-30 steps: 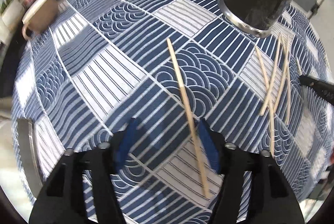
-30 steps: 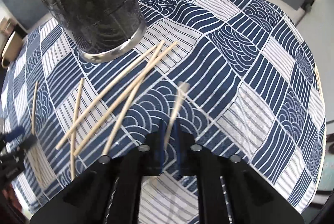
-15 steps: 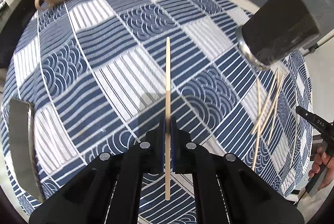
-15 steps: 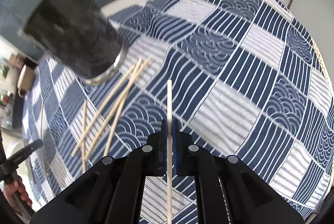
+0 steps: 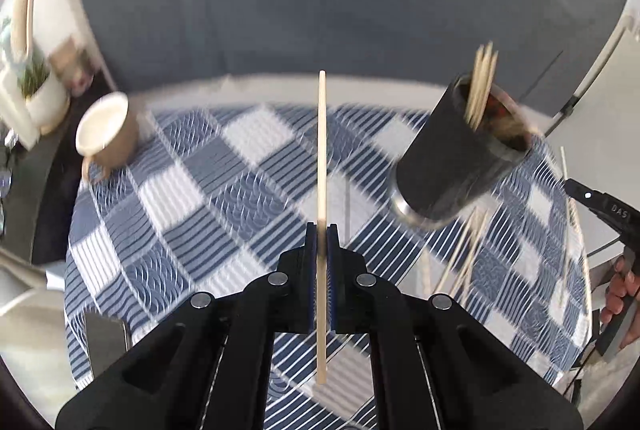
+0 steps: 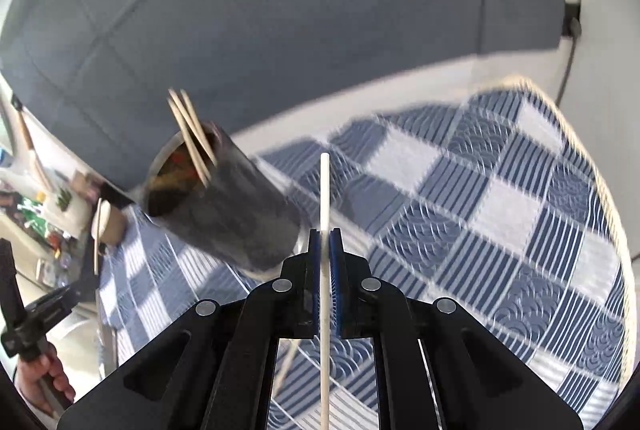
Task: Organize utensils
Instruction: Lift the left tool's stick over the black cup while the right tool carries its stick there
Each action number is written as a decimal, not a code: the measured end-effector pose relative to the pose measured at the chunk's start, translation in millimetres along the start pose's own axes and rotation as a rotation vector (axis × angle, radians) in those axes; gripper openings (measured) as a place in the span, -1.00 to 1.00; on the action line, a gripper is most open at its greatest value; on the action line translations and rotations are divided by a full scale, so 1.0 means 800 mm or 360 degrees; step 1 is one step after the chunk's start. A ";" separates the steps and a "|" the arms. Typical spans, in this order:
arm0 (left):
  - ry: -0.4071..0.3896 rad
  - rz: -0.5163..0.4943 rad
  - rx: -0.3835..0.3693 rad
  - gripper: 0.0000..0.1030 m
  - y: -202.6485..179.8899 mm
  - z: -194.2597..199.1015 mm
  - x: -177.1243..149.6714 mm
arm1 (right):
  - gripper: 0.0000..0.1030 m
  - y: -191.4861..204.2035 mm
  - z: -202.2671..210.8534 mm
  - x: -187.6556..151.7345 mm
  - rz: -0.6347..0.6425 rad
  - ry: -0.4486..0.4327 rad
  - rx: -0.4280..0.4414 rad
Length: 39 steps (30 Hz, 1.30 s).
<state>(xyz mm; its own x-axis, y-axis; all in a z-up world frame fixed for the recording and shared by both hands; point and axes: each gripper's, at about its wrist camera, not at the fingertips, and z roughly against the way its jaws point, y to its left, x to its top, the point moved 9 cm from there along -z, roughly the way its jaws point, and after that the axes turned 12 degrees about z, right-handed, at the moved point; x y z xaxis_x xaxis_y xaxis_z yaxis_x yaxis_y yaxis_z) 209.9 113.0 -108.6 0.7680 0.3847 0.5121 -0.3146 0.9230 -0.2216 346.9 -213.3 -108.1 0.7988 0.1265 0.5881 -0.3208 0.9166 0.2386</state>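
We hold one thin pale wooden chopstick (image 5: 322, 157) clamped in the left tool (image 5: 321, 262), its blue pads closed on the stick about midway along, so a long end points ahead and a shorter end hangs back toward us. The right tool (image 6: 325, 266) is closed in the same way on a second pale wooden chopstick (image 6: 325, 189). Both sticks are off the bench, which is covered by a blue-and-white patterned cloth (image 5: 208, 189). The tall dark cylindrical holder with a metal base (image 5: 452, 157) stands to the right in the left view and already carries a few sticks (image 5: 482, 85); more loose chopsticks (image 5: 464, 258) lie on the cloth at its foot.

The risks, as we judge them: each grip is narrow, so a stick could pivot or slip between the pads on a fast swing. Two tools converging on one narrow mouth could clash. A tip striking the rim or the standing sticks might tip the holder or flick a stick out. The brown ceramic cup (image 5: 106, 133) sits well apart and seems safe.
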 end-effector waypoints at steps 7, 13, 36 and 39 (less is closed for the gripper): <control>-0.0150 -0.0057 -0.0091 -0.90 -0.056 0.041 0.063 | -0.91 0.023 0.035 0.070 0.0087 -0.0162 0.0030; -0.0238 -0.0089 -0.0258 -0.90 -0.103 0.066 0.102 | -0.91 0.045 0.055 0.114 0.0175 -0.0284 0.0049; -0.0496 -0.0191 -0.0780 -0.90 -0.200 0.019 0.148 | -0.91 0.128 0.017 0.198 0.0487 -0.0657 0.0392; -0.0508 -0.0185 -0.0844 -0.90 -0.203 0.008 0.152 | -0.91 0.135 -0.001 0.201 0.0508 -0.0666 0.0402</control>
<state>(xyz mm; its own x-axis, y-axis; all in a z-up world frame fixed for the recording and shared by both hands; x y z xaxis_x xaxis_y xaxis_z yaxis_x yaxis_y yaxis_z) 351.1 10.1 -5.0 0.5506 0.3412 0.7619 0.1432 0.8605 -0.4889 441.2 -93.8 11.8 0.3900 0.1741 0.9042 -0.6653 0.7322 0.1460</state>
